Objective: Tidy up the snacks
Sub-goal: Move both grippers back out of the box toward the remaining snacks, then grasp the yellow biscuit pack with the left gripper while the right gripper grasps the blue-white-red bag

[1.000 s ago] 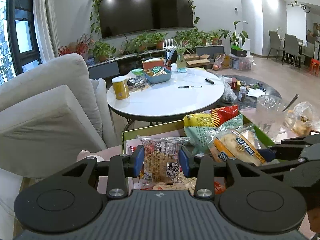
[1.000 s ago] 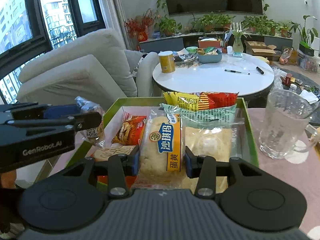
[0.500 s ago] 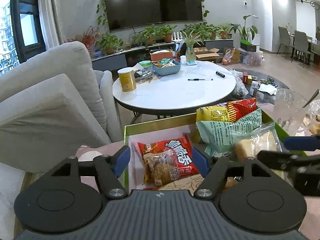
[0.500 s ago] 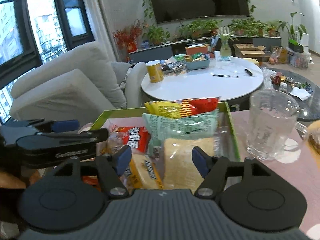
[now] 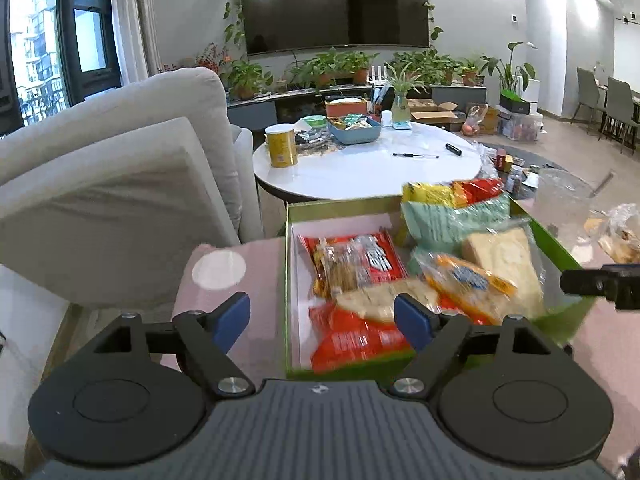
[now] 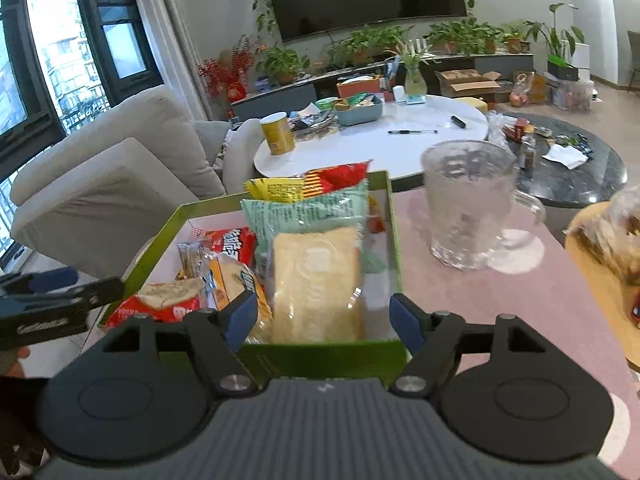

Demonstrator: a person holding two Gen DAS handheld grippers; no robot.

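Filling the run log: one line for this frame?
left tool: open, empty | right tool: open, empty | snacks in green box | glass mug beside box

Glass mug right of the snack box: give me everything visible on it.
The glass mug is clear, thick-walled and looks like textured or frosted glass, with a loop handle on its right side. It stands upright on the pink tabletop, partly over a pale round spot, just right of the green snack box and apart from it. It looks empty. Neither gripper touches it. In the left wrist view it is only a blurred shape.
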